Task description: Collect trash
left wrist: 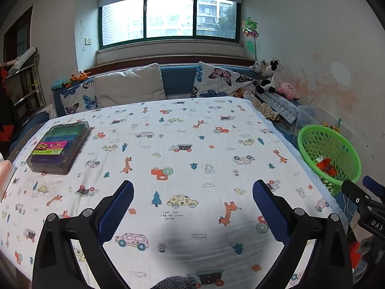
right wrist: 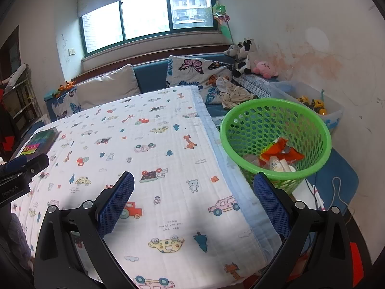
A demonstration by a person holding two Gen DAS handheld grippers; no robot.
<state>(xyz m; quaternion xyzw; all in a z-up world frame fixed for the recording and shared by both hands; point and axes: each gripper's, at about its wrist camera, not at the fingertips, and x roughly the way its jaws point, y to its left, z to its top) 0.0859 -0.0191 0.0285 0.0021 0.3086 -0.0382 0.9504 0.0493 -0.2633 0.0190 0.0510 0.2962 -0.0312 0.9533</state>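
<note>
Spread wide and holding nothing: left gripper [left wrist: 192,192], its blue-padded fingers [left wrist: 120,207] poised above the cartoon-print cloth [left wrist: 182,130] that covers the table, touching neither cloth nor anything else. Likewise parted wide and empty: right gripper [right wrist: 193,185], over the cloth's pale blue border, its right-hand finger [right wrist: 267,192] just in front of the green mesh basket [right wrist: 310,122].

Beside the cloth's right edge, off the table: the basket, with the collected trash inside — an orange wrapper [right wrist: 280,150] and small clear plastic cups [right wrist: 276,163]. In the left wrist view, only the orange wrapper [left wrist: 324,166] visible through the basket [left wrist: 312,142] mesh.

On the cloth's far left corner: a clear case of coloured markers [left wrist: 59,148]. No loose trash visible on the cloth itself.

Beyond the cloth's far edge: a blue sofa with butterfly cushions [left wrist: 216,79], plush toys [left wrist: 268,77] at its right end. Behind the basket, against the wall: a translucent bin of toys [right wrist: 310,98].
</note>
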